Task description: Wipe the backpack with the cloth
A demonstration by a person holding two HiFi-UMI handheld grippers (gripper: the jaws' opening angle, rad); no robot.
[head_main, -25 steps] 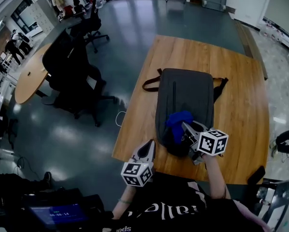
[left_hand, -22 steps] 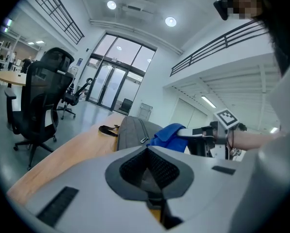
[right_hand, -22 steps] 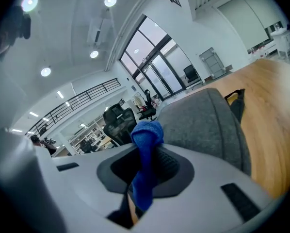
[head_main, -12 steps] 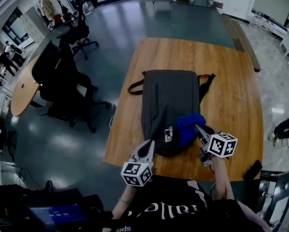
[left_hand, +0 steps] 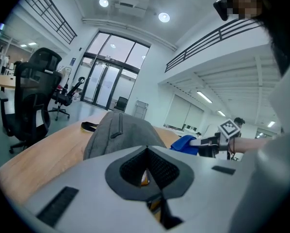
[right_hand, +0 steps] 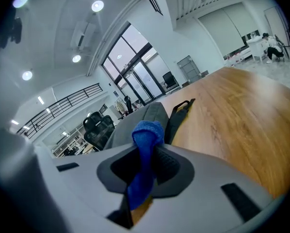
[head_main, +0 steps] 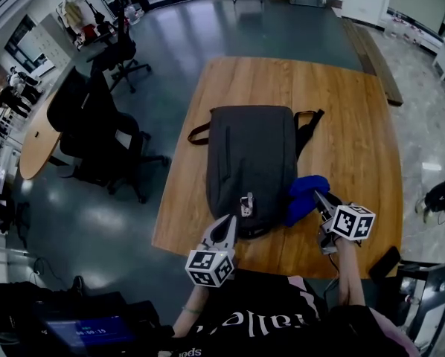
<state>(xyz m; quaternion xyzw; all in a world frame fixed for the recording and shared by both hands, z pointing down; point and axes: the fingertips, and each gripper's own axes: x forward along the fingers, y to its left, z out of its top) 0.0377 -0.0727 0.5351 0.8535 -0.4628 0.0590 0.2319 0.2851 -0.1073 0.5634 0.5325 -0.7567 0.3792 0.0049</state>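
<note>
The right gripper [right_hand: 148,153] has its jaws clamped on a blue cloth [right_hand: 146,139]. The cloth runs up between the jaws and ends in a rounded wad beyond the tips. In the head view that wad sits just beside the near right side of the backpack [head_main: 248,158]. Whether it presses on the fabric or only hangs beside it cannot be told. The left gripper [left_hand: 146,153] has its jaws together with nothing between them. It hovers at the near edge of the tabletop [head_main: 356,132], just in front of the backpack's near end.

The cloth looks light, soft and limp, so it will likely fold and drag rather than keep a flat face. Held by one end as it is, only the wad is likely to do the rubbing. The backpack is probably soft-sided too. It may dent under pressure and creep across the smooth wood, so the free left gripper could usefully pin its near end.

The backpack is dark grey and plain, and it lies flat. It runs lengthwise down the middle of the tabletop, from near the near edge toward the centre. A long seam or zip line runs down its upper face, and a small pale zip pull [head_main: 246,202] sits near its near end. Dark straps [head_main: 309,125] trail out at its far corners. Black office chairs [head_main: 96,121] stand on the floor beyond the tabletop's left edge.
</note>
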